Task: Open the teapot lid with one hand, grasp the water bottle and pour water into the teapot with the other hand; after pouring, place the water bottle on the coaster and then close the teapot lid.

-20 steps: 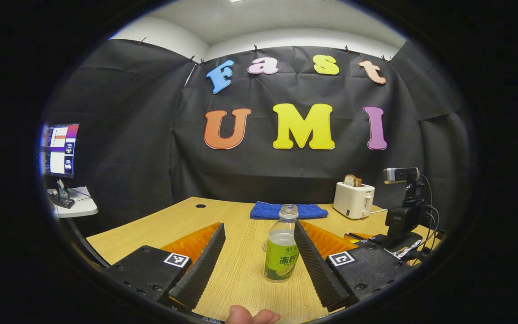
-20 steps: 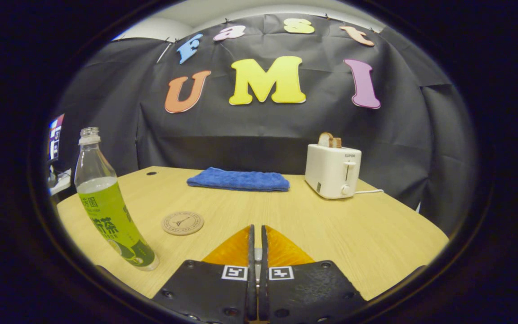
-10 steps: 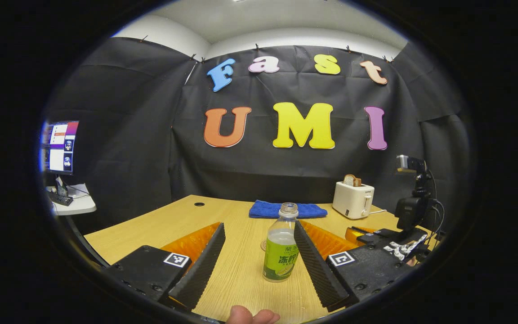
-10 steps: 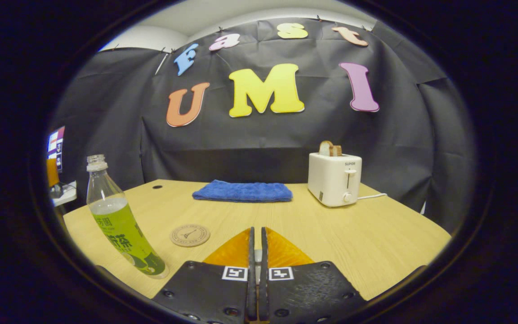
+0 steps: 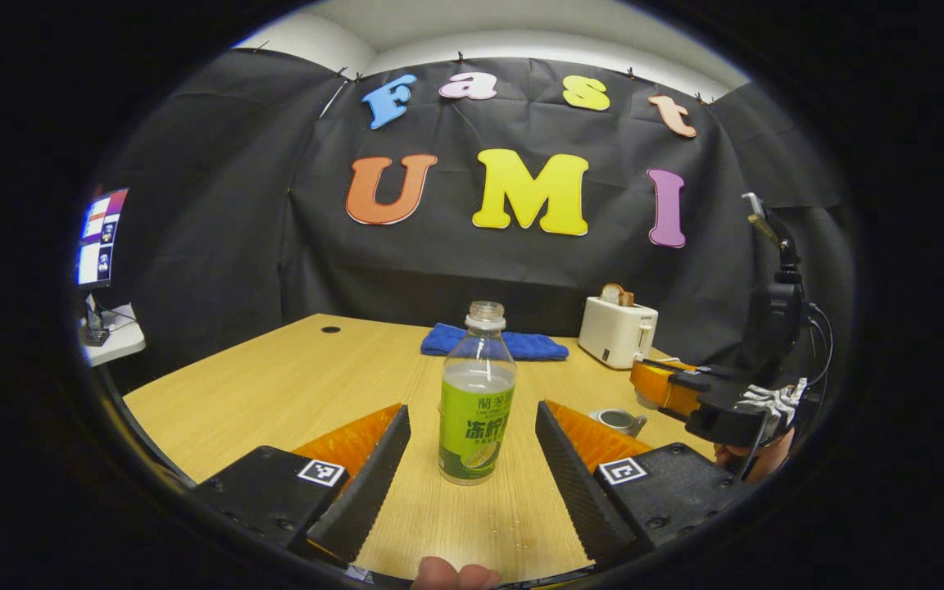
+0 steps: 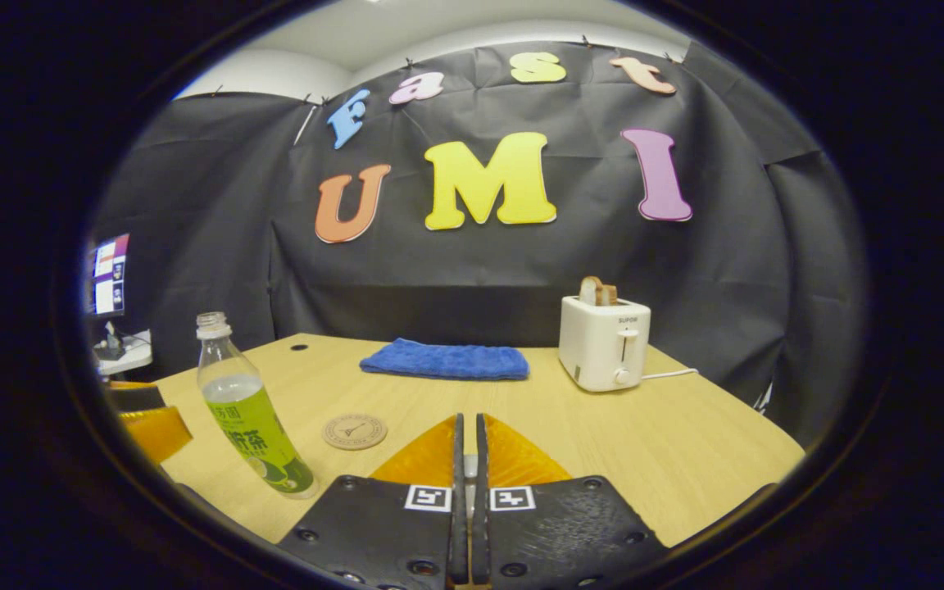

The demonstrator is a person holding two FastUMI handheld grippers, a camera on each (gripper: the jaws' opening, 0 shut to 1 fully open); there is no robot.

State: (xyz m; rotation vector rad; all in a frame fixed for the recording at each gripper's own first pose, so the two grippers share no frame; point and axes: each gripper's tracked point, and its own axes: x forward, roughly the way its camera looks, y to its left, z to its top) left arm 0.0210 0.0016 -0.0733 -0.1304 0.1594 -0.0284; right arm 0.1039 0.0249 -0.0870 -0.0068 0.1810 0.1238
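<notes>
- The left gripper (image 5: 472, 467) hangs low over the table (image 5: 275, 393) with its jaws wide and the water bottle (image 5: 477, 395) standing upright between the two fingers, neither one touching it. I'd say that is the line-up for a grasp.
- The bottle has no cap and is roughly two-thirds full of clear liquid, so it should be lifted level.
- The coaster (image 6: 355, 431) lies bare just behind the bottle, waiting for it.
- A small metal vessel (image 5: 619, 421), possibly the teapot, peeks out past the left gripper's right finger; I cannot tell whether its lid is off.
- The right gripper (image 6: 466, 483) is raised with its jaws pressed together on nothing.
- Far right, the toaster (image 6: 605, 342) holds a slice of bread.
</notes>
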